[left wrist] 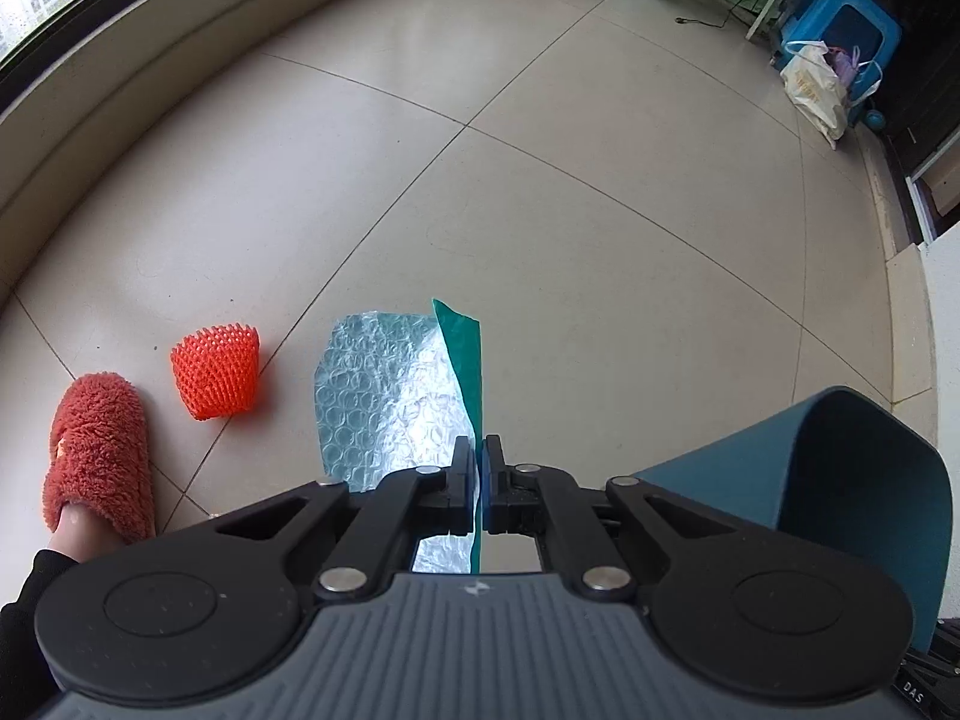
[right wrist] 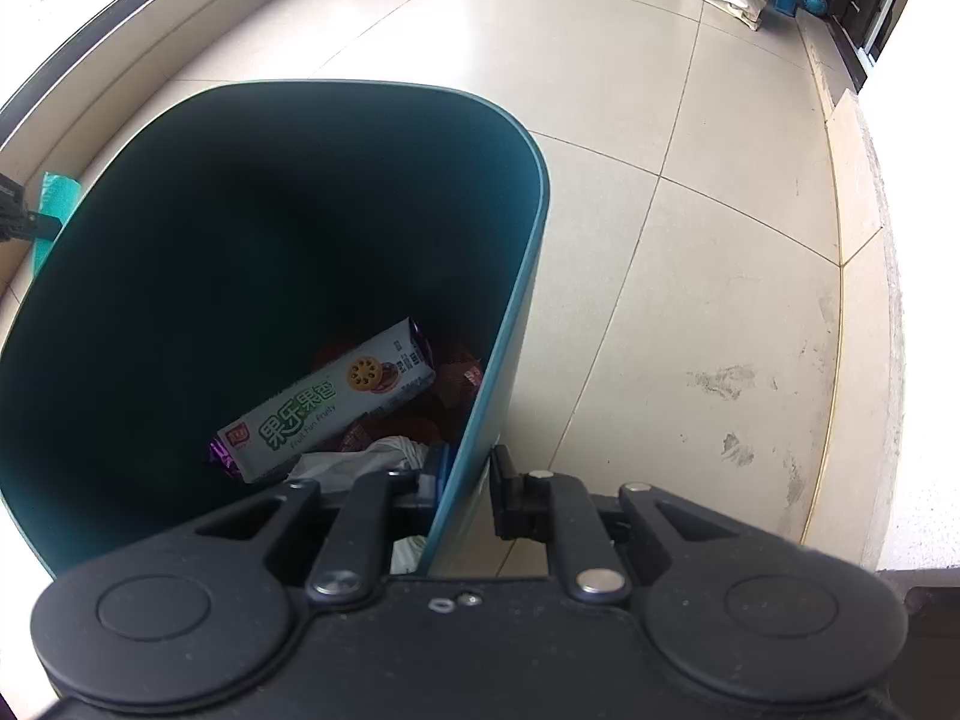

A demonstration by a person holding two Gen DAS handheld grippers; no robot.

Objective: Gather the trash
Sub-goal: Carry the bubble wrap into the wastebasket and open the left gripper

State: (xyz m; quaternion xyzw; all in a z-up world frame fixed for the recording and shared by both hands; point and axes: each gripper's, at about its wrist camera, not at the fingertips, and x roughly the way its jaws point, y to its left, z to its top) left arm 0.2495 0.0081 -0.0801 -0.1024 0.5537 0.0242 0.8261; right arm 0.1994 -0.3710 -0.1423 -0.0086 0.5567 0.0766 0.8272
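Nearest the left wrist camera, the left gripper [left wrist: 478, 462] is clamped fully down on a bubble-wrap mailer [left wrist: 384, 396], teal on one face and silvery on the other, pinched only by a thin edge so that the sheet hangs free beyond the jaws above the floor [left wrist: 570, 210]; risk: so slim a bite could slip and drop the mailer short of the bin, and the loose sheet could snag on the rim when carried across. To the right of that gripper stands the teal bin [left wrist: 870, 480], close by, its rim curving up into view. In the right wrist view the right gripper [right wrist: 465, 480] is closed almost fully over the bin's right wall [right wrist: 510, 324], one finger inside, one outside; risk: a one-sided hold on a light bin may tilt or twist it as the mailer lands, spilling the biscuit box [right wrist: 327, 402] and crumpled paper [right wrist: 366, 459] already inside. Further left on the floor an orange foam net [left wrist: 216, 373] lies uncollected beside a foot in a red slipper [left wrist: 99, 456]; risk: being kicked away or trodden on. The far floor holds a white bag [left wrist: 816, 90], well apart
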